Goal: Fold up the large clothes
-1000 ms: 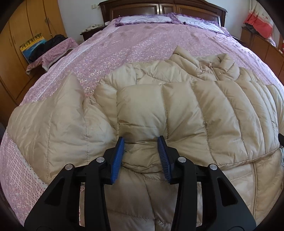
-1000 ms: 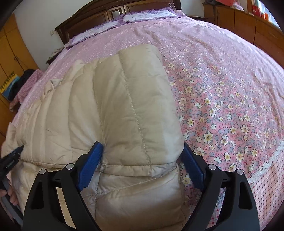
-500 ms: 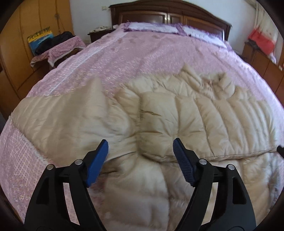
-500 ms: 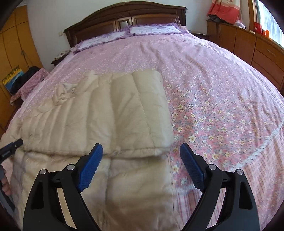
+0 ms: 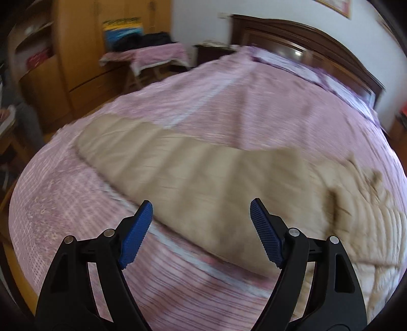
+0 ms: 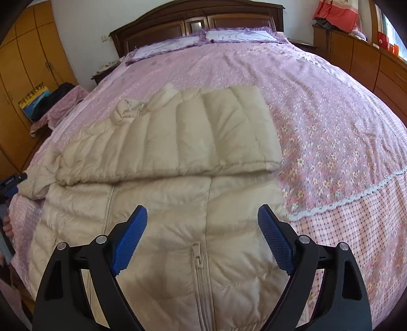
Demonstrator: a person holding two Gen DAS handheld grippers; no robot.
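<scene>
A beige quilted down jacket (image 6: pixel 203 132) lies on the pink bedspread (image 6: pixel 330 114). Its upper part is folded down over the body, and the zip (image 6: pixel 201 257) runs toward me. My right gripper (image 6: pixel 202 208) hovers open above the zip area, touching nothing. In the blurred left wrist view, one sleeve (image 5: pixel 190 173) stretches out flat to the left, with the jacket's body (image 5: pixel 368 216) at the right edge. My left gripper (image 5: pixel 201 203) is open above the near side of that sleeve, with nothing between its pads. It also shows in the right wrist view as the left gripper's tip (image 6: pixel 12 180).
The bed has a dark wooden headboard (image 6: pixel 198 20) and two pillows (image 6: pixel 236 35). Yellow wardrobes (image 6: pixel 28 63) and a cloth-covered side table (image 5: pixel 152 56) stand to the left. A wooden dresser (image 6: pixel 368 58) runs along the right. The bed's front edge (image 6: pixel 356 198) is near me.
My left gripper let go of the folded jacket edge, opened wide and swung left over the outstretched sleeve. My right gripper stayed open and drew back and up from the fold.
</scene>
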